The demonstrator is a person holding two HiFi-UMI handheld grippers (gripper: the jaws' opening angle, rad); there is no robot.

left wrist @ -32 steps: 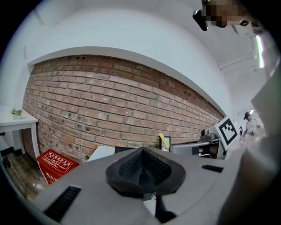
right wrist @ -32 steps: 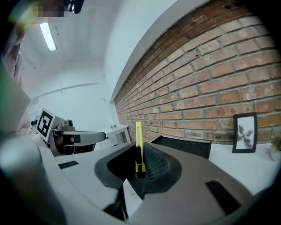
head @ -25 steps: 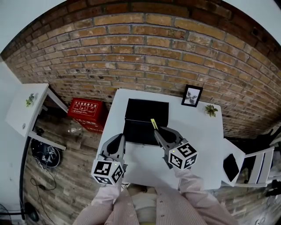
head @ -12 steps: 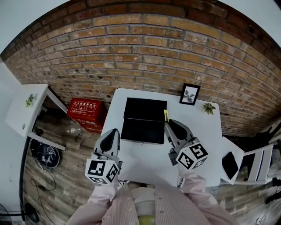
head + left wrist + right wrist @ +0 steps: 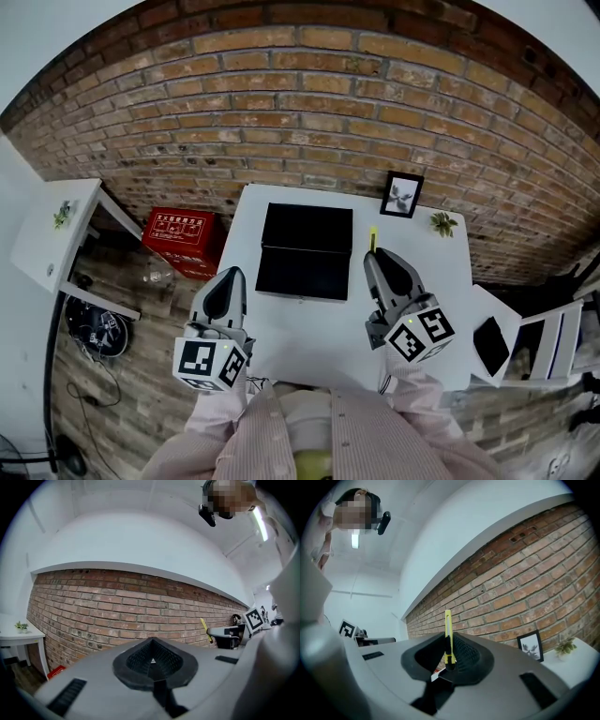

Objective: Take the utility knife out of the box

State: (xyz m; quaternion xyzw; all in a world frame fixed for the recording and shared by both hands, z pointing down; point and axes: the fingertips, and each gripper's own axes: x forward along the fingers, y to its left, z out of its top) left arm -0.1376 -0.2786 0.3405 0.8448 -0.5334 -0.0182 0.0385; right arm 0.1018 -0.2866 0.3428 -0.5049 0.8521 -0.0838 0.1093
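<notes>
The black box (image 5: 305, 274) lies open on the white table (image 5: 309, 347), its lid (image 5: 307, 228) folded back toward the brick wall. My right gripper (image 5: 377, 259) hovers off the box's right side, shut on the yellow utility knife (image 5: 372, 238), whose end sticks out toward the wall. In the right gripper view the knife (image 5: 448, 630) stands upright, pinched between the black pads (image 5: 464, 654). My left gripper (image 5: 229, 276) hangs off the box's left front corner, jaws together and nothing in them. In the left gripper view that gripper (image 5: 153, 660) faces the wall, with the knife (image 5: 203, 629) at the right.
A framed picture (image 5: 403, 195) and a small plant (image 5: 441, 223) stand at the table's back right. A red crate (image 5: 185, 239) sits on the floor to the left, beside a white side table (image 5: 52, 234). A white chair (image 5: 530, 342) stands at the right.
My right gripper has lifted the knife from over the box and carried it to the right. The left gripper has drawn back and left, away from the box.
</notes>
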